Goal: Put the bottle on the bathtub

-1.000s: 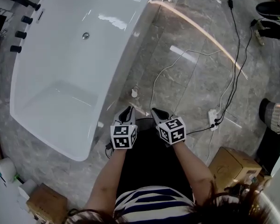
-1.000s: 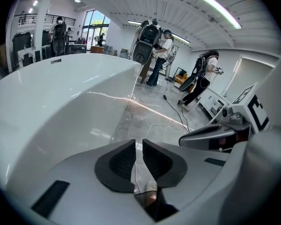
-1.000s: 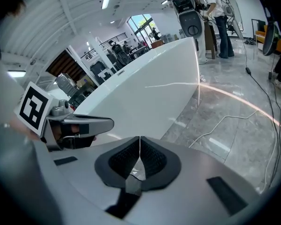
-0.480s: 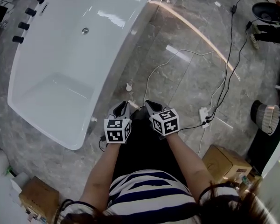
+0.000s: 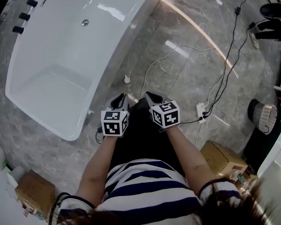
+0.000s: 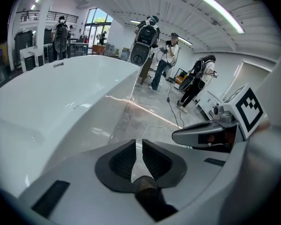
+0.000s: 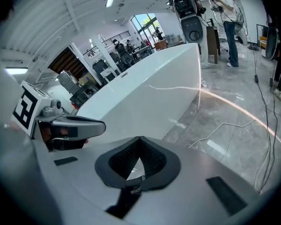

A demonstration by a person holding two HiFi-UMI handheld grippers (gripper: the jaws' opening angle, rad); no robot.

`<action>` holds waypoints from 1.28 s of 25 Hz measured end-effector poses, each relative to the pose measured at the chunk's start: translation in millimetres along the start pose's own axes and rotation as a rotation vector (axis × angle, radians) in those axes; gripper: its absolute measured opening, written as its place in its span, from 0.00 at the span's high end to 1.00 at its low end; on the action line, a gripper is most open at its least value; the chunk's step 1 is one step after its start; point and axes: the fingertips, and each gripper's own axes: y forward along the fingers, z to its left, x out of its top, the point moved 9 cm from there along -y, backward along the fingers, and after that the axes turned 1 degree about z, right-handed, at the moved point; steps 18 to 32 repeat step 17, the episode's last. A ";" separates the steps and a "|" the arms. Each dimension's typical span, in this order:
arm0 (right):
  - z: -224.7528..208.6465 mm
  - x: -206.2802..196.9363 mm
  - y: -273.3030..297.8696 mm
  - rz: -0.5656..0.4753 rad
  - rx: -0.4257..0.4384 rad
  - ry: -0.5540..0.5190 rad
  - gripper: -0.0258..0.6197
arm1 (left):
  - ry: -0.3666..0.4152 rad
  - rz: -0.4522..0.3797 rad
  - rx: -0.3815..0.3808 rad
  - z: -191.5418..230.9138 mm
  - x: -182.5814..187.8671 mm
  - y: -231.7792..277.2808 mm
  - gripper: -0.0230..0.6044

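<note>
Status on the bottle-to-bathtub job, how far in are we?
Nothing done yet: the small white bottle stands on the floor beside the bathtub. Nothing in hand: left gripper and right gripper are both shut and empty. Left: grasp, lift, set it on the bathtub.

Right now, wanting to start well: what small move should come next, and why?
Probably open the left tongs and lower them toward the small white bottle on the floor beside the bathtub. Both they and the right tongs are shut and empty.
</note>
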 end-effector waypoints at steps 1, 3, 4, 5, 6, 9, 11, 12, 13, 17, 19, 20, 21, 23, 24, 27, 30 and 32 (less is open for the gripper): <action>0.3 1.2 -0.8 -0.001 0.000 -0.002 0.92 | 0.001 -0.001 0.001 0.0 1.1 -0.7 0.88; 1.7 2.8 -2.9 0.000 -0.002 -0.004 0.92 | 0.003 -0.001 0.003 0.0 2.9 -3.3 0.88; 2.6 3.1 -4.1 0.001 -0.004 -0.005 0.92 | 0.006 -0.002 0.005 -0.3 3.4 -4.9 0.88; 3.3 3.5 -5.2 0.002 -0.007 -0.005 0.92 | 0.011 -0.003 0.006 -0.4 4.1 -6.4 0.88; 3.8 4.1 -5.9 0.002 -0.011 -0.006 0.92 | 0.017 -0.004 0.008 -0.3 4.8 -7.6 0.88; 5.3 5.4 -7.9 -0.005 -0.024 -0.002 0.92 | 0.024 -0.009 0.009 0.8 5.0 -11.5 0.88; 6.3 5.8 -10.4 -0.013 -0.031 0.003 0.92 | 0.022 -0.013 0.010 0.8 4.2 -15.1 0.88; 6.8 5.7 -11.8 -0.015 -0.032 0.005 0.92 | 0.021 -0.015 0.011 0.5 3.6 -17.0 0.88; 7.4 5.5 -13.0 -0.016 -0.033 0.005 0.92 | 0.019 -0.016 0.012 0.3 2.9 -18.7 0.88; 10.1 5.6 -14.5 -0.017 -0.033 0.000 0.92 | 0.014 -0.016 0.016 2.2 0.9 -23.9 0.88; 10.1 5.6 -14.5 -0.017 -0.033 0.000 0.92 | 0.014 -0.016 0.016 2.2 0.9 -23.9 0.88; 10.1 5.6 -14.5 -0.017 -0.033 0.000 0.92 | 0.014 -0.016 0.016 2.2 0.9 -23.9 0.88; 10.1 5.6 -14.5 -0.017 -0.033 0.000 0.92 | 0.014 -0.016 0.016 2.2 0.9 -23.9 0.88; 10.1 5.6 -14.5 -0.017 -0.033 0.000 0.92 | 0.014 -0.016 0.016 2.2 0.9 -23.9 0.88; 10.1 5.6 -14.5 -0.017 -0.033 0.000 0.92 | 0.014 -0.016 0.016 2.2 0.9 -23.9 0.88; 10.1 5.6 -14.5 -0.017 -0.033 0.000 0.92 | 0.014 -0.016 0.016 2.2 0.9 -23.9 0.88; 10.1 5.6 -14.5 -0.017 -0.033 0.000 0.92 | 0.014 -0.016 0.016 2.2 0.9 -23.9 0.88; 10.1 5.6 -14.5 -0.017 -0.033 0.000 0.92 | 0.014 -0.016 0.016 2.2 0.9 -23.9 0.88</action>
